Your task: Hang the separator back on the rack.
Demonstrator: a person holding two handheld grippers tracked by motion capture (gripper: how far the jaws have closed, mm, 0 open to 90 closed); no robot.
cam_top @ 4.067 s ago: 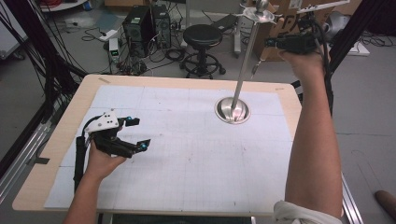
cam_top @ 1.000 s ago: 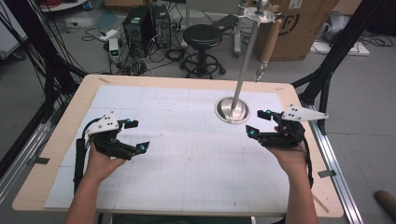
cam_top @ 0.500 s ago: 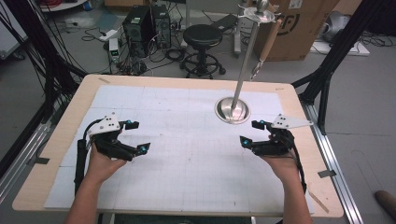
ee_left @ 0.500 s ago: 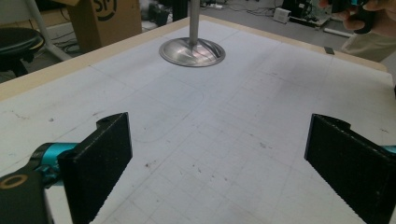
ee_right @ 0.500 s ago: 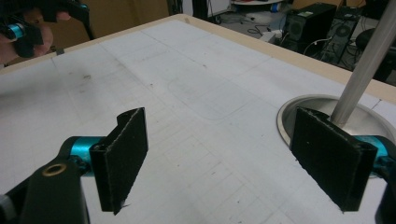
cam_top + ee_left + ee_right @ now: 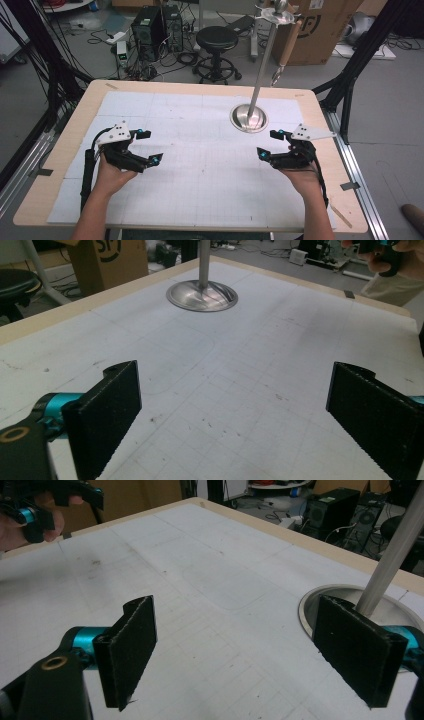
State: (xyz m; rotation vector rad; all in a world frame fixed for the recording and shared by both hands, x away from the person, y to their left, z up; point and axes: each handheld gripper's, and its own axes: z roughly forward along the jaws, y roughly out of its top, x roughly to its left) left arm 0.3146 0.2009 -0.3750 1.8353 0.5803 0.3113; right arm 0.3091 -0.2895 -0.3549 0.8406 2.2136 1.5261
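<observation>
The right gripper rests low over the white mat at the table's right side, its jaws having just been opening and now standing wide with nothing between them, the hand behind it reaching in from the near edge with the forearm nearly straight. The left gripper sits likewise at the left, jaws apart and empty. Just beyond the right gripper stands the metal stand, its round base on the mat and a wooden-handled tool hanging from its top.
</observation>
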